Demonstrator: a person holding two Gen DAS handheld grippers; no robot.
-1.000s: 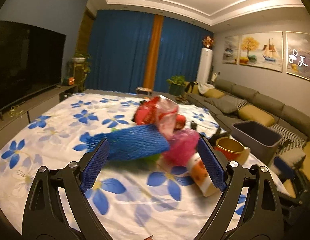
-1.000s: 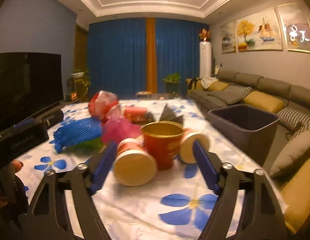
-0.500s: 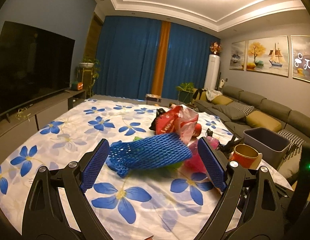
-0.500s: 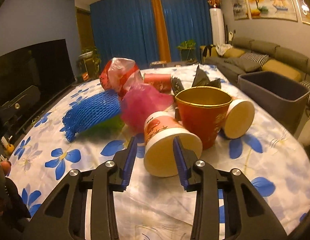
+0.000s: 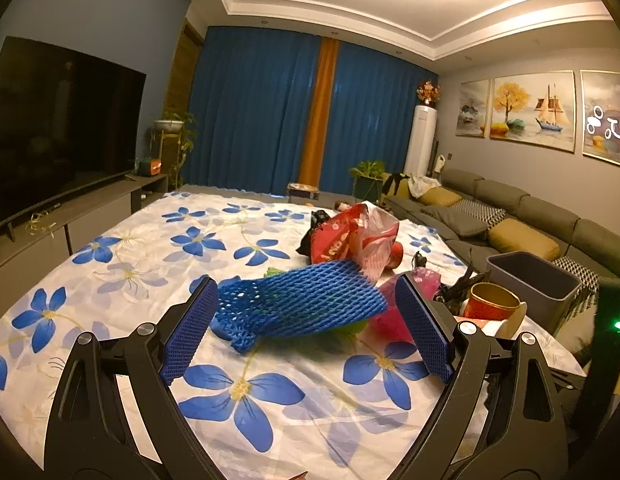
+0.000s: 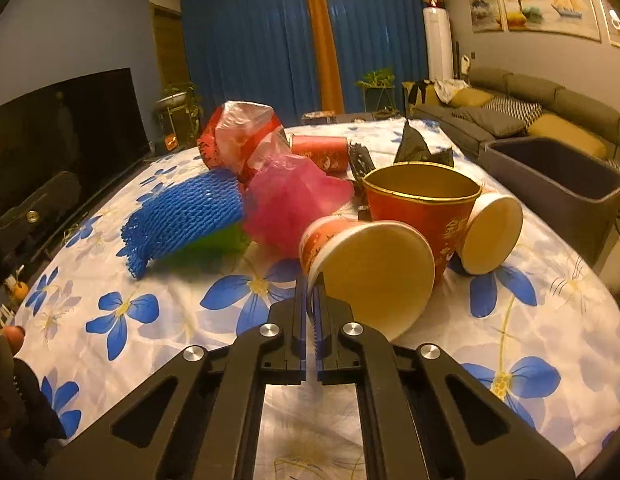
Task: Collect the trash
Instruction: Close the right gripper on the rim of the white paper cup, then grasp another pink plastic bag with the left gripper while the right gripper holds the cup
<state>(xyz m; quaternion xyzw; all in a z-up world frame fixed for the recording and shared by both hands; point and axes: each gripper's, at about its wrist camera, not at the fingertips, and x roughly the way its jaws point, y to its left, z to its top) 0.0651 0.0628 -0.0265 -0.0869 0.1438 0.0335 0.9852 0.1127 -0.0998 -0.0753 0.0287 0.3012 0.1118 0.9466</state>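
Right gripper (image 6: 311, 284) pinches the tipped paper cup's (image 6: 366, 268) rim

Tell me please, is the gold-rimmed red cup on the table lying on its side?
No, the gold-rimmed red cup stands upright with its mouth open upward, between two tipped cups.

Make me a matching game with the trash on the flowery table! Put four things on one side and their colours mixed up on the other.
Things:
1. foam net
2. crumpled bag beside the net
3. upright cup
4. bin at the table's edge

Colours:
A. grey
B. red with a gold rim
C. blue
D. pink

Pairs: 1-C, 2-D, 3-B, 4-A
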